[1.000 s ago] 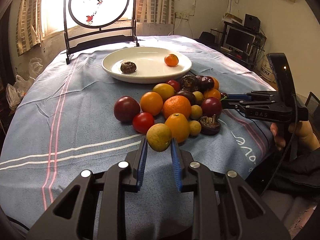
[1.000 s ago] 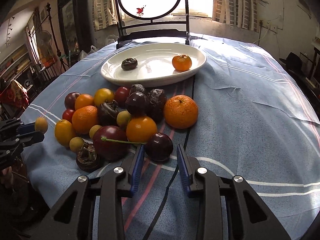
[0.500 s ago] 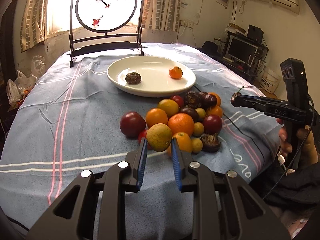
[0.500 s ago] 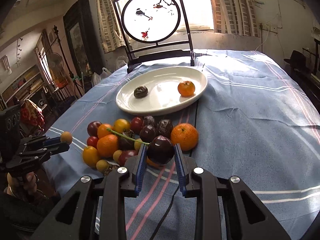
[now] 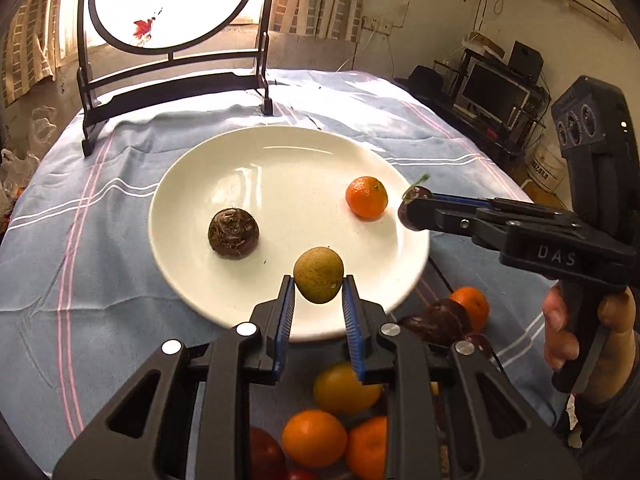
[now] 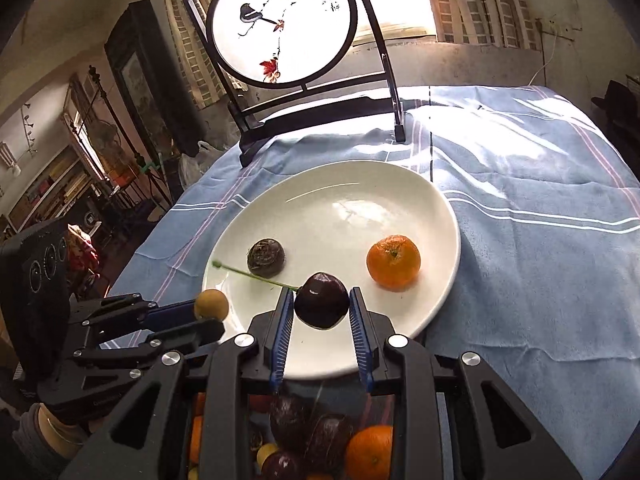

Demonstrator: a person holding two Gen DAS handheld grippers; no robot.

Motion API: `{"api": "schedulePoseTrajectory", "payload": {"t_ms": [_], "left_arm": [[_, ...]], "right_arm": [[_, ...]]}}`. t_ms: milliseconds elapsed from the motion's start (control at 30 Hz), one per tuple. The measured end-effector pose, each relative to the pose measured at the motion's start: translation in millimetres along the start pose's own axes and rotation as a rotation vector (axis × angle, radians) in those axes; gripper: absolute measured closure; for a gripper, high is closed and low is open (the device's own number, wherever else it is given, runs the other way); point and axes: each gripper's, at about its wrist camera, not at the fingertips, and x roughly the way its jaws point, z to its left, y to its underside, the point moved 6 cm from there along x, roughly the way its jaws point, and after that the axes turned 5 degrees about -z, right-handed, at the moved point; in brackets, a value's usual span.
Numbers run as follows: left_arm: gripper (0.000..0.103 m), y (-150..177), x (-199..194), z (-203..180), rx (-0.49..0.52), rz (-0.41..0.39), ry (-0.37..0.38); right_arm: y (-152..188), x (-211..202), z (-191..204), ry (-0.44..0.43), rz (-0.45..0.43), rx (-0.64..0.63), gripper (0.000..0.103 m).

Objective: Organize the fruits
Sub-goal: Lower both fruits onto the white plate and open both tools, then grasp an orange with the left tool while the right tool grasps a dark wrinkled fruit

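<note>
My left gripper (image 5: pixel 319 296) is shut on a yellow-green round fruit (image 5: pixel 319 280) and holds it above the near rim of the white plate (image 5: pixel 224 160). My right gripper (image 6: pixel 322 308) is shut on a dark purple fruit (image 6: pixel 322 300) with a long green stem, above the plate's near rim (image 6: pixel 448 208). On the plate lie a small orange (image 5: pixel 366 197) and a dark brown wrinkled fruit (image 5: pixel 233 233). The right gripper shows in the left wrist view (image 5: pixel 416 210); the left gripper shows in the right wrist view (image 6: pixel 210 312).
A pile of several oranges, yellow and dark fruits (image 5: pixel 346 388) lies on the blue striped tablecloth (image 5: pixel 80 240) just under both grippers. A black-framed round screen (image 6: pixel 280 20) stands behind the plate. Furniture and a monitor (image 5: pixel 492 92) stand off the table at right.
Both grippers lifted their fruits from the pile and moved forward to the plate's near rim. The pile now lies beneath the gripper bodies.
</note>
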Motion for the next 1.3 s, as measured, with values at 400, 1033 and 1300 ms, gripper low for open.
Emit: {"api": "schedulePoseTrajectory", "payload": {"t_ms": [400, 1033, 1300], "left_arm": [[0.051, 44.3, -67.6, -7.1, 0.042, -0.067, -0.015], [0.063, 136.1, -68.9, -37.4, 0.071, -0.003, -0.014], [0.067, 134.8, -87.0, -36.7, 0.073, -0.037, 0.005]], "right_arm": [[52.5, -59.3, -19.9, 0.045, -0.07, 0.024, 0.042], [120.6, -86.1, -25.7, 0.055, -0.049, 0.013, 0.042], [128.2, -83.2, -8.4, 0.08, -0.023, -0.069, 0.042]]}}
